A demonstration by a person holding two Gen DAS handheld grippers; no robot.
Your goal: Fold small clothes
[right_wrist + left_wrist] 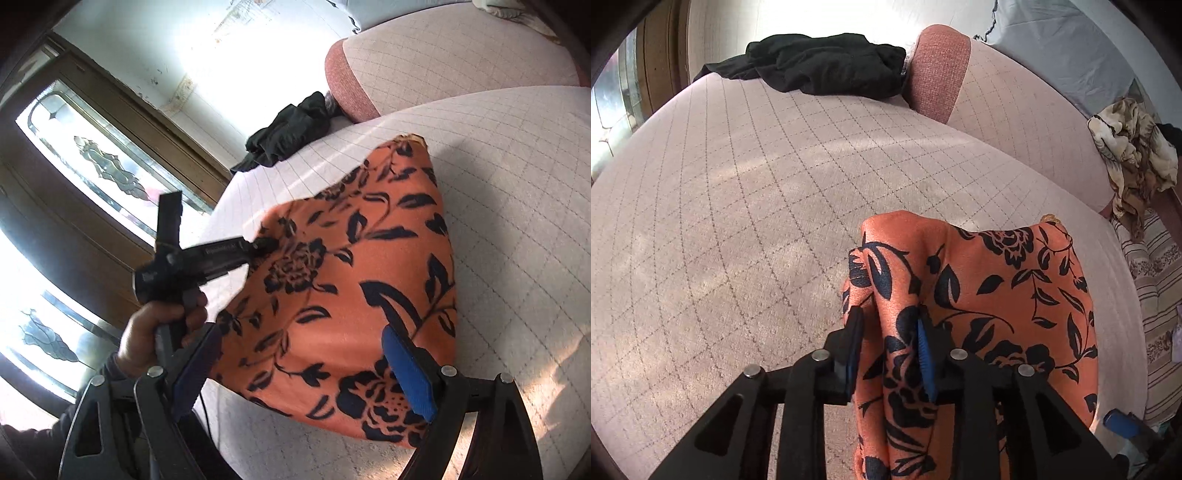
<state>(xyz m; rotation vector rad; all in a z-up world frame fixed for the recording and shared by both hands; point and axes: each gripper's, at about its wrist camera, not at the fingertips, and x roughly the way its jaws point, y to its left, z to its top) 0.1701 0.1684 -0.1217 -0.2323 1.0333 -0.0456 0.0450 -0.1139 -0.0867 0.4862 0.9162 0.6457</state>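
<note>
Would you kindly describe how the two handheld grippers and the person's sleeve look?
Both grippers are black, with angular slotted frames and round silver pins. The left gripper and right gripper carry flat blue ribbed pads on their fingers. A thin black cable hangs below. The sleeve is dark.

A lived-in room of a home, seen over a sofa or bed.

A wide upholstered seat (775, 192) in pale pink quilted checks fills the middle, with a rounded, darker pink-ended cushion (938, 70) at 12 o'clock. A crumpled black garment (820, 62) lies by it, and a heap of patterned cloth (1134, 155) sits at 3 o'clock above striped bedding (1160, 295). In the right wrist view, a brown-framed door or window with decorative leaded glass (107, 162) stands at 9 o'clock beside a scuffed white wall (207, 48).
</note>
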